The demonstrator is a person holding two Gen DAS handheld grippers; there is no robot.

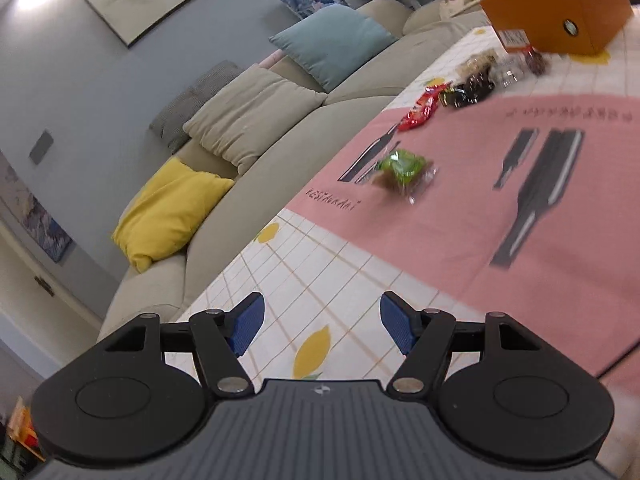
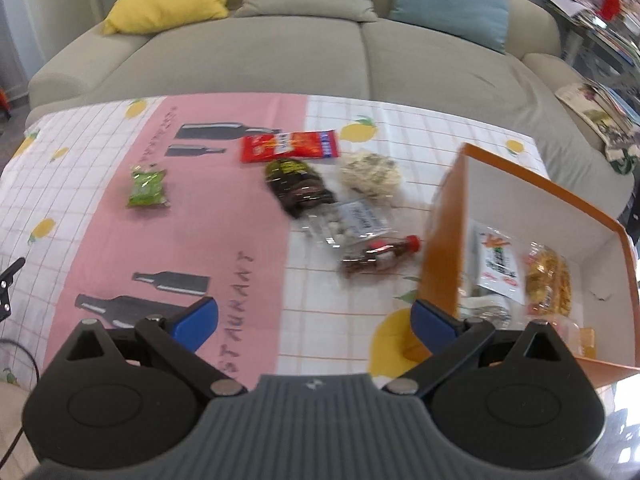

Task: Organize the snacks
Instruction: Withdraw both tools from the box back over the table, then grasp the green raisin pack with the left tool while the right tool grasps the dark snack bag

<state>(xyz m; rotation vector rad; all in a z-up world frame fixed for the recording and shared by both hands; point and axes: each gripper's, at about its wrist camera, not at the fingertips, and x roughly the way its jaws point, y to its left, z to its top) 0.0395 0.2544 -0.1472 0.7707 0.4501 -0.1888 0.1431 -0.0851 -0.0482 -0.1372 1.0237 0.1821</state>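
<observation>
Here both pairs of fingers stand wide and empty: right gripper (image 2: 314, 320) low over the table (image 2: 328, 304), left gripper (image 1: 322, 326) likewise. At the right gripper's twelve o'clock lies the dark snack packet (image 2: 298, 188): light, crinkly, probably slippery, best pinched across its middle. The orange box (image 2: 444, 240) sits at two o'clock.

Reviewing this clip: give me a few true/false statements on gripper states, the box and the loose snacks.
1. Both the left hand-held gripper and the right hand-held gripper are open and hold nothing. True.
2. The orange box is empty. False: it already holds several snack packets.
3. The green snack packet lies apart from the other loose snacks. True.
4. The red snack packet sits inside the box. False: it lies on the tablecloth.
</observation>
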